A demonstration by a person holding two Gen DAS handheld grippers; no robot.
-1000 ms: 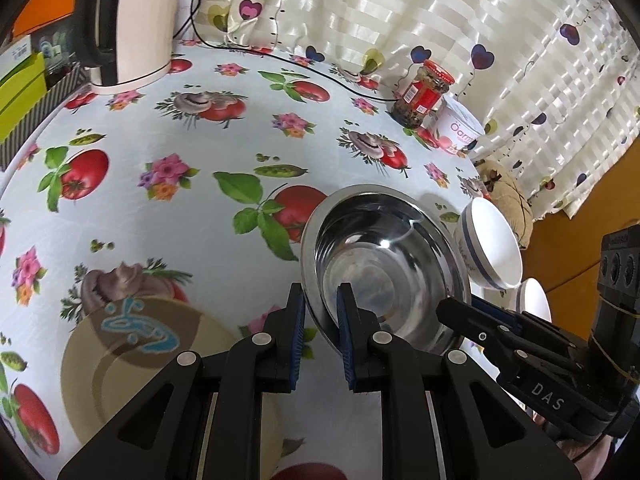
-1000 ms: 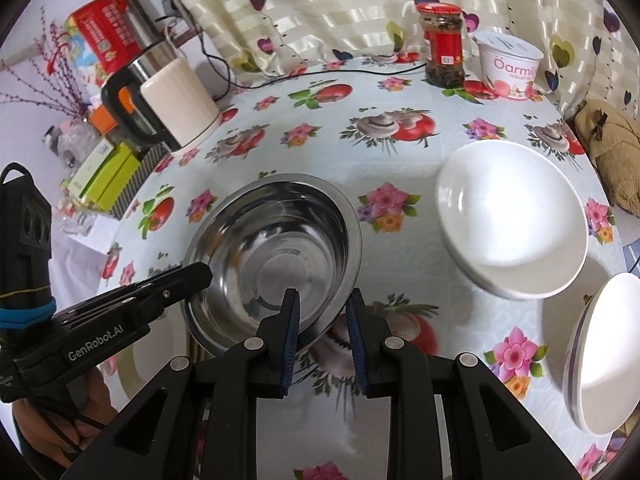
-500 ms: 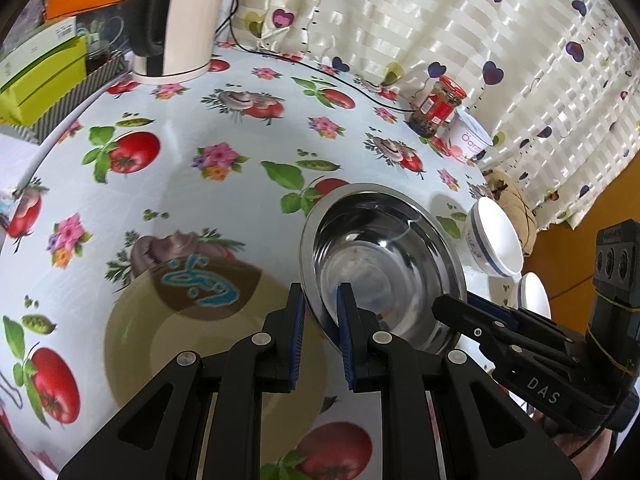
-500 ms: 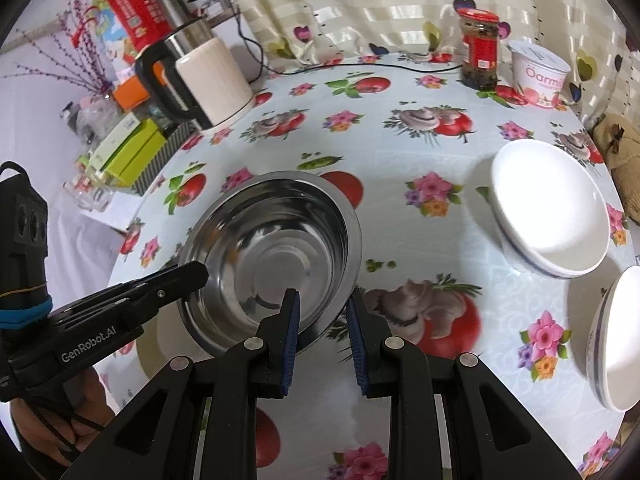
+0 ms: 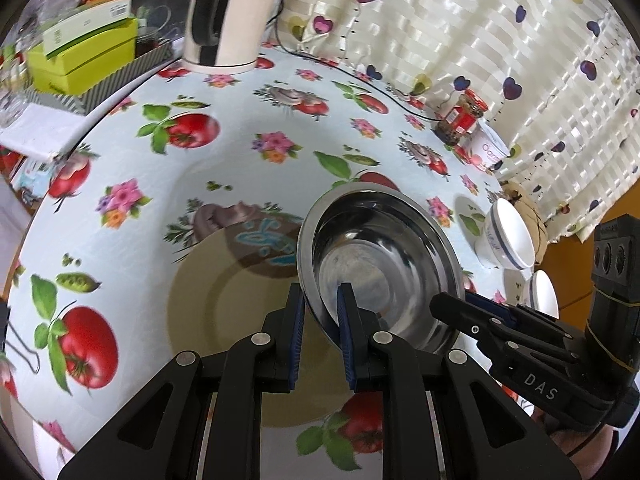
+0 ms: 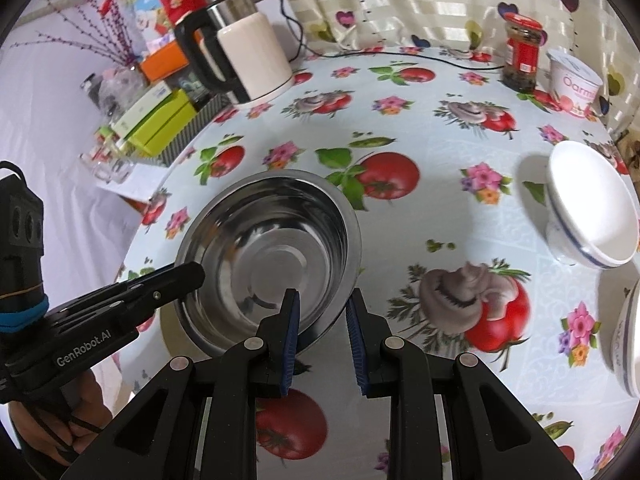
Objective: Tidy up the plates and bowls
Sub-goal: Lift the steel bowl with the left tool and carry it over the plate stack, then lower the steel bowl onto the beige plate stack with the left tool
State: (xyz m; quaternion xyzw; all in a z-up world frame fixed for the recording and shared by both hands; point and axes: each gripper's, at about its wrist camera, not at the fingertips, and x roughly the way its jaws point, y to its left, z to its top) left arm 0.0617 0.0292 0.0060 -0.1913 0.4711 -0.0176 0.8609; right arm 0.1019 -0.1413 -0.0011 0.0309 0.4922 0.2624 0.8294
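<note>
Steel bowl (image 6: 268,256) at frame centre is looking polished, mirror-glossy. Tan plate (image 5: 240,320) beneath it is showing smooth glazed ceramic. Tablecloth (image 6: 420,128) is reading as slick printed vinyl. Gripper fingers (image 5: 400,392) are looking like matt black plastic, with ribbed blue pads (image 5: 298,324).

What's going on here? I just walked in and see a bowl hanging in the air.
A person is carrying a steel bowl with two handheld tools. The left claw is clamped on one side of its rim and the right claw on another. The bowl hangs above the flowered table, partly over a tan plate. Two white bowls sit off to the side, not yet stacked.
</note>
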